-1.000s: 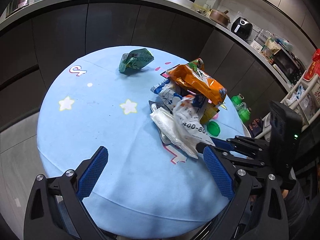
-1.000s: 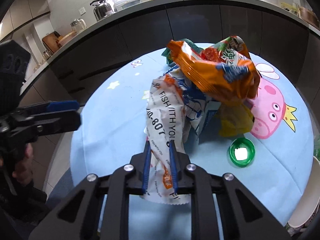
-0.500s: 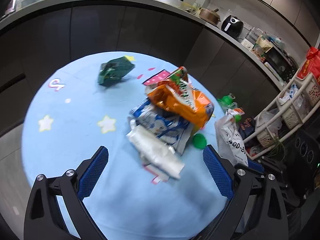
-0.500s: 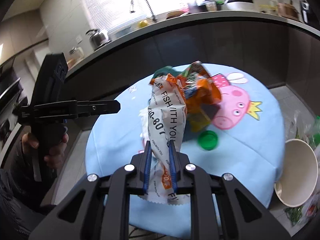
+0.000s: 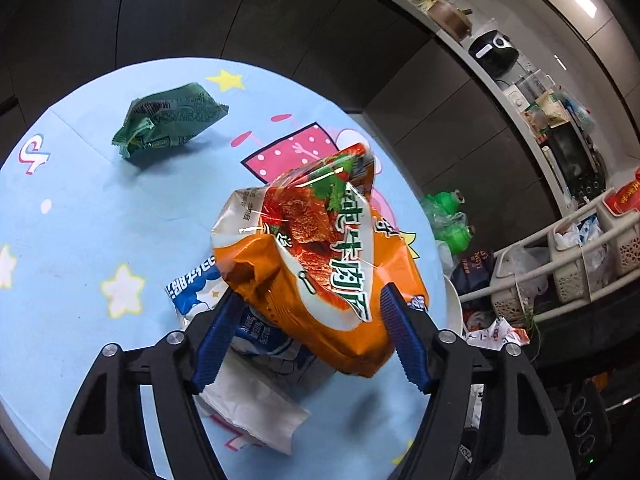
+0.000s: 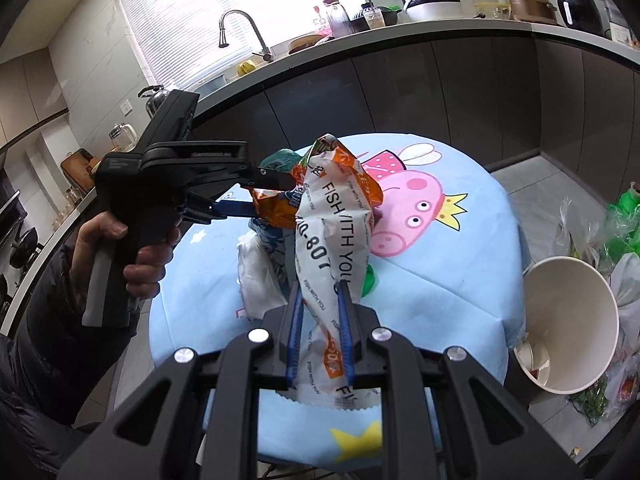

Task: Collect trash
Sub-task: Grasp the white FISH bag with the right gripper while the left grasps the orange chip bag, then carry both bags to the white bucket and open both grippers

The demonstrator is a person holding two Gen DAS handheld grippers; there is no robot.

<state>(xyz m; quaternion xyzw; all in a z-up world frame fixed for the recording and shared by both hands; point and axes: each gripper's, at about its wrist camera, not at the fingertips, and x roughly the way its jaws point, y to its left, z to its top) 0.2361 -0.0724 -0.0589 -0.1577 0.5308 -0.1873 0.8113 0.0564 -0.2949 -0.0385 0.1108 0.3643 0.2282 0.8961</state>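
A big orange noodle bag (image 5: 320, 264) sits on top of the trash pile on the round blue table (image 5: 80, 216). My left gripper (image 5: 308, 344) is open, its blue fingers on either side of the bag's near end; it also shows in the right wrist view (image 6: 240, 196) at the orange bag (image 6: 276, 208). My right gripper (image 6: 320, 320) is shut on a white "FISH WITH YOU" wrapper (image 6: 336, 232), held up above the table. A blue-white wrapper (image 5: 192, 288) and a white plastic bag (image 5: 256, 408) lie under the orange bag. A green wrapper (image 5: 168, 124) lies apart at the far left.
A white paper bucket (image 6: 568, 320) stands at the table's right edge, with plastic bags and green bottles (image 6: 624, 224) beyond it on the floor. A green lid (image 6: 370, 280) lies behind the held wrapper. Dark kitchen cabinets (image 6: 440, 92) ring the table. A white rack with baskets (image 5: 580, 256) stands to the right.
My left gripper has moved forward to the pile and narrowed its jaws around the orange bag. My right gripper has lifted the white wrapper further back from the pile.
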